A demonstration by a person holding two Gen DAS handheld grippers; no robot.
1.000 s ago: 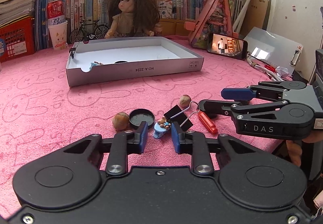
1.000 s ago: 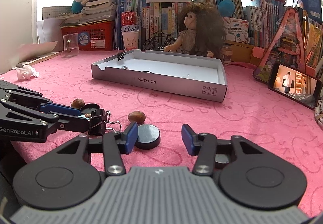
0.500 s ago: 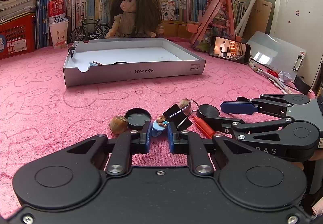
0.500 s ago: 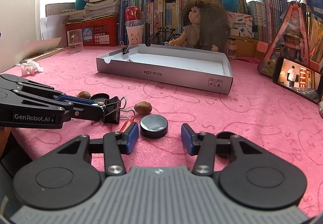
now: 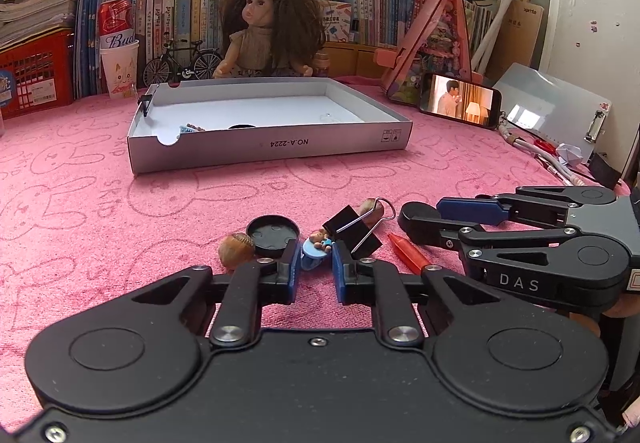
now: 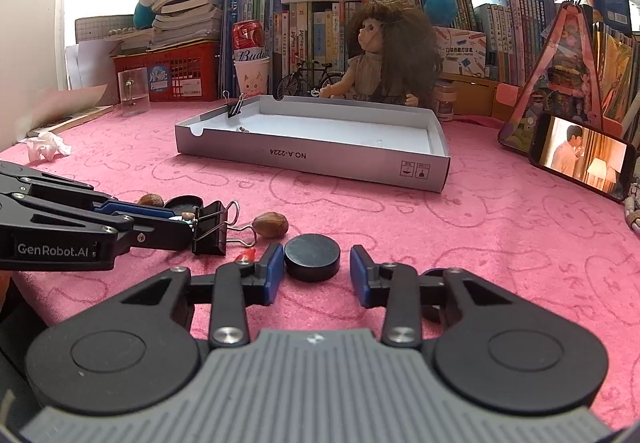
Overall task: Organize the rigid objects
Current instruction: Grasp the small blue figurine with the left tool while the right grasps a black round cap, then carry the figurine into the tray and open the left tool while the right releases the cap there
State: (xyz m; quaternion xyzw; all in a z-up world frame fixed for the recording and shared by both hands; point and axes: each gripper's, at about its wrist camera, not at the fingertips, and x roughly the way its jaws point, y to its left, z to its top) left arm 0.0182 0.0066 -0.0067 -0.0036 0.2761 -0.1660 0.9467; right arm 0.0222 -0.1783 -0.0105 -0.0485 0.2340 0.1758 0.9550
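Pink bunny-print desk point(image 5: 80, 211), grey box point(image 5: 272, 147) well ahead: left tongs point(image 5: 316, 263) clamped on small blue figure point(image 5: 314, 249), right tongs point(image 6: 316, 271) closing, not yet touching black puck point(image 6: 312, 257) lying flat between pads.

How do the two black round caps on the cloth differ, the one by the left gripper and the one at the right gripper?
The cap by the left gripper lies hollow side up, showing its rim and inner bumps; the cap at the right gripper lies with its smooth closed face up. The first sits beside the left gripper, outside its fingers; the second sits between the right gripper fingers, not yet pinched. Both are black, round, and flat on the pink cloth.
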